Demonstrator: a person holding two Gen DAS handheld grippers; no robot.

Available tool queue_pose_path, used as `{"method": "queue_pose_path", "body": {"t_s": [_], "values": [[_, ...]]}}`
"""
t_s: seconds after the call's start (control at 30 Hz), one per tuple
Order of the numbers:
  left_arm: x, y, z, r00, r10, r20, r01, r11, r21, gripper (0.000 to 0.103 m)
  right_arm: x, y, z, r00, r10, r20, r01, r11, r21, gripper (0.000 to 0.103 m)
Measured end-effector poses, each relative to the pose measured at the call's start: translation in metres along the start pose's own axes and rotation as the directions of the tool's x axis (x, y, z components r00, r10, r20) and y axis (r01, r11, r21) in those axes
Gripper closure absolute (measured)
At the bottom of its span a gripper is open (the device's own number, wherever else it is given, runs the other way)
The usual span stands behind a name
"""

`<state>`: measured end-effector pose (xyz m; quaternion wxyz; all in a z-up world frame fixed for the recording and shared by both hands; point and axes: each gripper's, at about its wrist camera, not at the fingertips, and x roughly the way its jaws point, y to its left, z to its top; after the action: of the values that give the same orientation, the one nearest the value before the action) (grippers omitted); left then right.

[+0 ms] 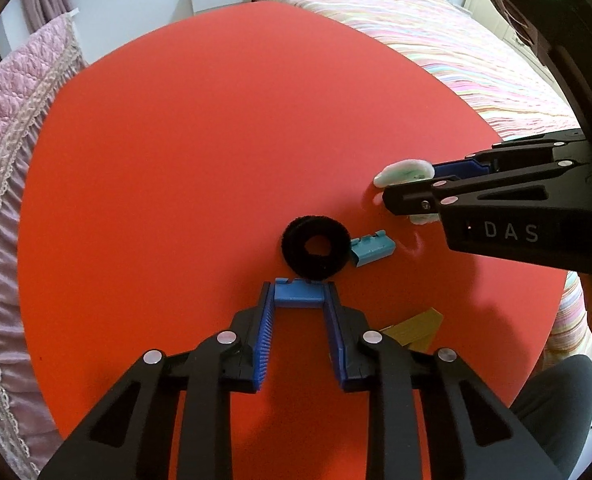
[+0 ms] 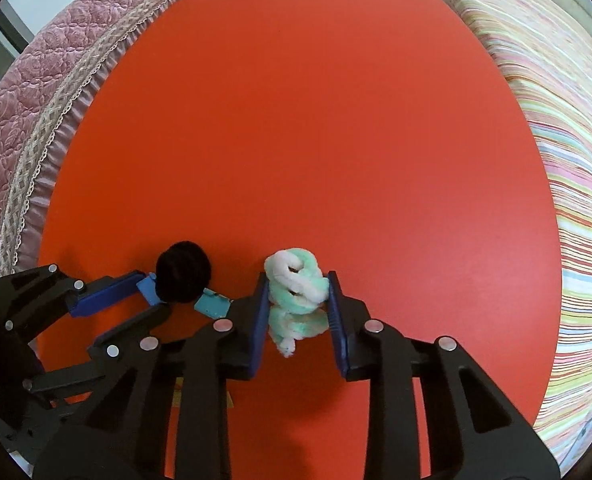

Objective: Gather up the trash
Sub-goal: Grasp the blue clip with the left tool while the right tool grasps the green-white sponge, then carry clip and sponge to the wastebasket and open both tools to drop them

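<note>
Your left gripper (image 1: 299, 300) pinches a small blue plastic block (image 1: 298, 293) at the fingertips, near the black fuzzy ring (image 1: 315, 249) on the red desk (image 1: 216, 140); your right gripper (image 2: 296, 300) squeezes the mint-and-white twisted fuzzy scrunchie (image 2: 296, 292) mid-pad, likely for lifting both away.

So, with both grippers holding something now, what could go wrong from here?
1. The right gripper pinches only the fuzzy green-and-white twist at mid-height; its loose lower end may slip out on lifting.
2. The left gripper holds the blue block at its fingertips, close to the black ring; moving forward may push it.
</note>
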<state>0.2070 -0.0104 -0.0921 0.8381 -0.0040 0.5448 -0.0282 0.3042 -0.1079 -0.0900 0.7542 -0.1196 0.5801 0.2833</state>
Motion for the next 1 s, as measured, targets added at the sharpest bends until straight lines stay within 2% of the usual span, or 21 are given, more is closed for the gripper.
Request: {"method": "queue_pose_path", "body": {"t_s": [0.47, 1.0], "values": [[-0.024, -0.002, -0.004, 0.999, 0.013, 0.034, -0.013, 1.0, -0.002, 0.078, -0.029, -0.002, -0.01, 0.999, -0.011, 0.039, 0.012, 1.0, -0.014, 0.077], [-0.095, -0.014, -0.034, 0.992, 0.048, 0.118, -0.05, 0.999, 0.01, 0.078, -0.113, 0.02, -0.068, 0.982, 0.011, 0.191, 0.01, 0.994, -0.108, 0.077]]}}
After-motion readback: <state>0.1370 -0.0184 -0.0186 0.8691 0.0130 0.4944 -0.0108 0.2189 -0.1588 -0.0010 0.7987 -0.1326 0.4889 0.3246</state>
